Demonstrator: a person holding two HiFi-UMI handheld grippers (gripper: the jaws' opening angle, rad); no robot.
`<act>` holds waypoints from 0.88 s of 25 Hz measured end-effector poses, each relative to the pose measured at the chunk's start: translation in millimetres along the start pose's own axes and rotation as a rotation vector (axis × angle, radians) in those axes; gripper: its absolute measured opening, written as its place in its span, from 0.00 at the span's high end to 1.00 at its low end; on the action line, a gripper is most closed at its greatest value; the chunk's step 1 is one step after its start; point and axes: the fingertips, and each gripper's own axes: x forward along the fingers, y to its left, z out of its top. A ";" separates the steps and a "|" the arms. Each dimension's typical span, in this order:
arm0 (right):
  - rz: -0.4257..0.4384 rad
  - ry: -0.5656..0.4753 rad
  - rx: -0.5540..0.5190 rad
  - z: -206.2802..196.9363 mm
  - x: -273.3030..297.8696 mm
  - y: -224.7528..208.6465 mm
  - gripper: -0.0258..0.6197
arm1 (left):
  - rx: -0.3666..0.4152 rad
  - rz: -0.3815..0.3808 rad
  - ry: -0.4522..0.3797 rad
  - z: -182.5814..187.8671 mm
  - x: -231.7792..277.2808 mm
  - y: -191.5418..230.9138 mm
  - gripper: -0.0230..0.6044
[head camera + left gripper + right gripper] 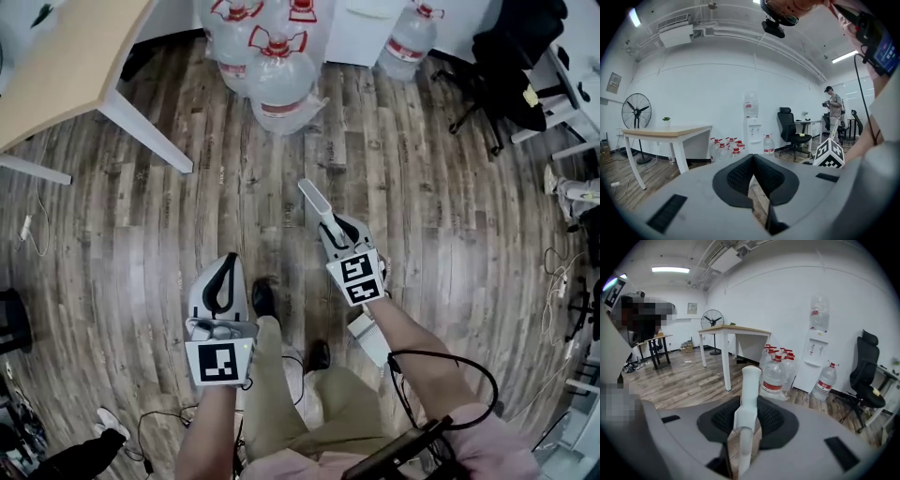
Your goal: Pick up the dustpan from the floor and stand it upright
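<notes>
The dustpan's white handle [315, 201] sticks out forward from my right gripper [336, 231], which is shut on it above the wood floor. In the right gripper view the handle [749, 390] rises upright between the black pads [771, 420], tip pointing up. A white piece [371, 339], apparently the pan, shows under my right forearm; most of it is hidden. My left gripper [226, 278] hangs to the left, apart from the dustpan. Its pads [740, 176] meet with nothing between them.
Several large water bottles [277, 81] stand ahead on the floor. A wooden-topped table [58, 67] with white legs is at the far left. A black office chair [511, 77] stands far right. The person's shoes [263, 298] are between the grippers. Cables lie at the right edge [561, 281].
</notes>
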 end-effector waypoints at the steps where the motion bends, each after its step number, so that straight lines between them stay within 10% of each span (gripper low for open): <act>1: -0.008 -0.011 0.007 1.1 -12.3 -5.8 0.78 | 0.001 -0.011 -0.005 6.6 -1.4 -10.5 0.94; 22: -0.200 -0.133 0.125 -23.3 -239.7 -70.3 0.78 | 0.147 -0.295 -0.081 116.6 -46.0 -174.6 0.94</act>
